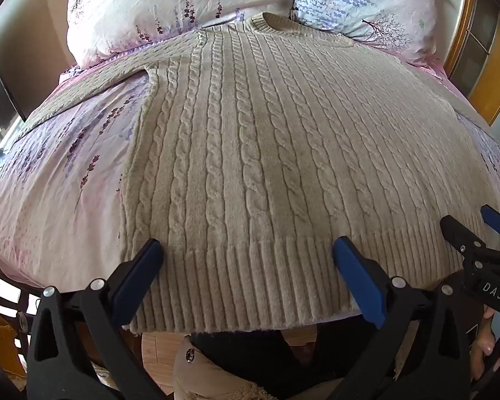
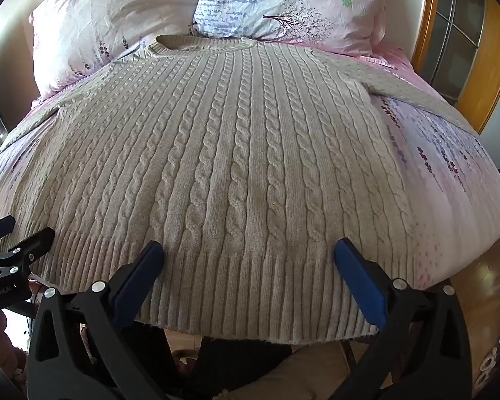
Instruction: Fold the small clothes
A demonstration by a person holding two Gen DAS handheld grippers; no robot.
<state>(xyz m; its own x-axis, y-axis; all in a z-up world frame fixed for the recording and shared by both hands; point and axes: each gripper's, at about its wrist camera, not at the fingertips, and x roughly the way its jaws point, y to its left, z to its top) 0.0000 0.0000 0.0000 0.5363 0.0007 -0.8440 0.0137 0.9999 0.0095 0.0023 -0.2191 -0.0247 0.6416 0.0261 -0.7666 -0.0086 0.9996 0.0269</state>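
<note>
The cream cable-knit sweater [image 1: 243, 153] lies face up and spread flat on the bed [image 1: 60, 200], its round neckline up by the pillows at the head end and its ribbed hem [image 1: 250, 280] hanging slightly over the foot edge; one sleeve [image 1: 93, 83] runs out toward the bed's left side, the other [image 2: 416, 90] toward the right. It looks thick, soft and limp, a knit with some weight that will sag and stretch if lifted by a single point, and its texture should give the pads plenty of friction. The ribbed hem is the firmest, easiest band to pinch; the shoulder seams and sleeve cuffs are the natural places for turning the sleeves in. The left tool [image 1: 246, 256] hovers over the hem near the sweater's lower left corner, its blue-padded fingers [image 1: 140, 280] spread wide with nothing between them. The right tool [image 2: 248, 256] hangs over the hem toward the lower right corner, likewise spread apart and empty. No fold seems to have been made yet. Behind the sweater two floral pillows [image 2: 283, 3] lean at the head of the bed, and a wooden door frame [image 2: 483, 50] stands beyond the right side.
</note>
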